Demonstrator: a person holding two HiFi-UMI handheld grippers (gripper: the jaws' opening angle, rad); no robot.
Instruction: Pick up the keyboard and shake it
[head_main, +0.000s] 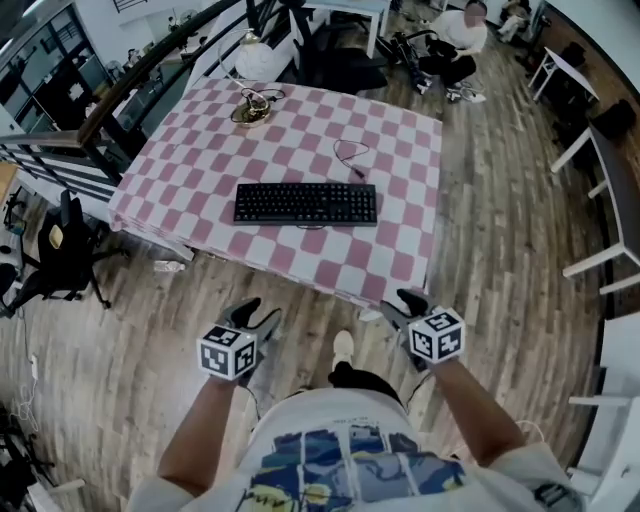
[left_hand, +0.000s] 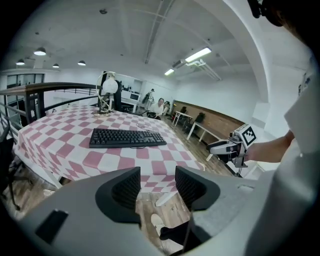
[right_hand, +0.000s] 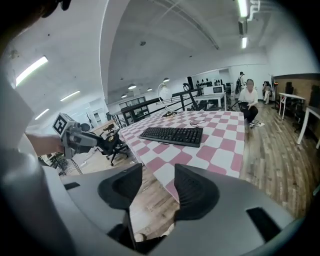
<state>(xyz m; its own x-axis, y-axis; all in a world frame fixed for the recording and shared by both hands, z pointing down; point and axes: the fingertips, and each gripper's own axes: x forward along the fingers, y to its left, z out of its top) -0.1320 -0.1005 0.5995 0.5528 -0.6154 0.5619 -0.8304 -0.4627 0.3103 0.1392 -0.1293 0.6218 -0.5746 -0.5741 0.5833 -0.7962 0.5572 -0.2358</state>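
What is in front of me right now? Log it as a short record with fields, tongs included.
surface: table, covered in pink-and-white checks
keyboard: black, lying flat toward the table's near edge, untouched
cable: loose on the table behind the keyboard
lamp: at the table's far corner
left tongs: open, empty, short of the table's near edge
right tongs: open, empty, short of the table's near edge
task stage: keyboard not yet picked up
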